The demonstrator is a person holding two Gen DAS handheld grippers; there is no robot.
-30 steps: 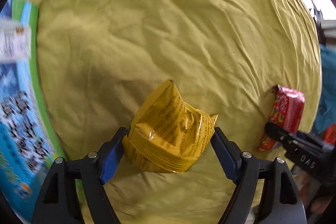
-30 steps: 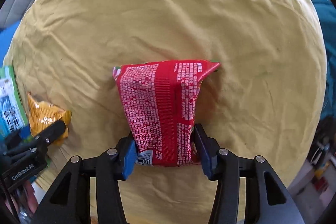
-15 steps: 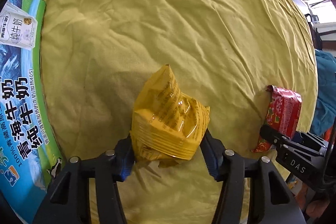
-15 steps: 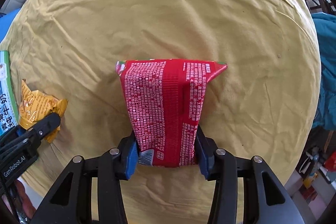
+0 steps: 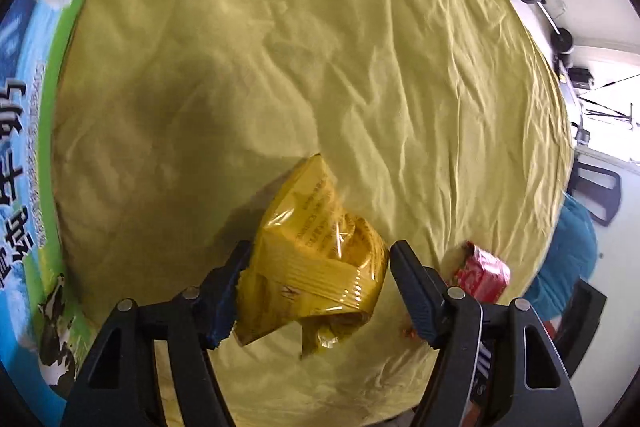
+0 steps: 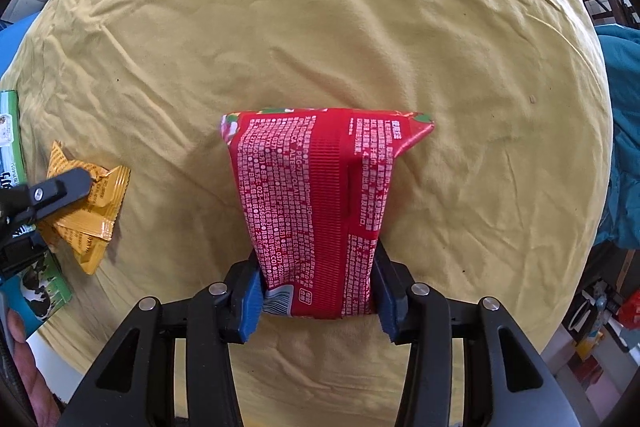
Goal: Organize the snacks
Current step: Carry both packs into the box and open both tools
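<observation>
My left gripper (image 5: 320, 291) is shut on a crinkled yellow snack packet (image 5: 316, 263), held above the yellow tablecloth (image 5: 320, 47). The same yellow packet (image 6: 90, 203) shows at the left of the right wrist view, pinched by the left fingers (image 6: 60, 189). My right gripper (image 6: 318, 297) is shut on the lower end of a red snack bag (image 6: 316, 199) with white print, whose top points away from me. That red bag (image 5: 482, 271) also peeks out behind the left gripper's right finger in the left wrist view.
A blue-and-green milk carton box (image 5: 28, 155) lies along the left edge of the cloth, also seen as the box (image 6: 36, 291) in the right wrist view. A teal garment (image 6: 624, 147) sits off the table's right side. Room clutter lies beyond the far edge.
The left gripper has swung and tilted with the yellow packet, so the milk box now curves up the left side. The right gripper holds the red bag almost still.
</observation>
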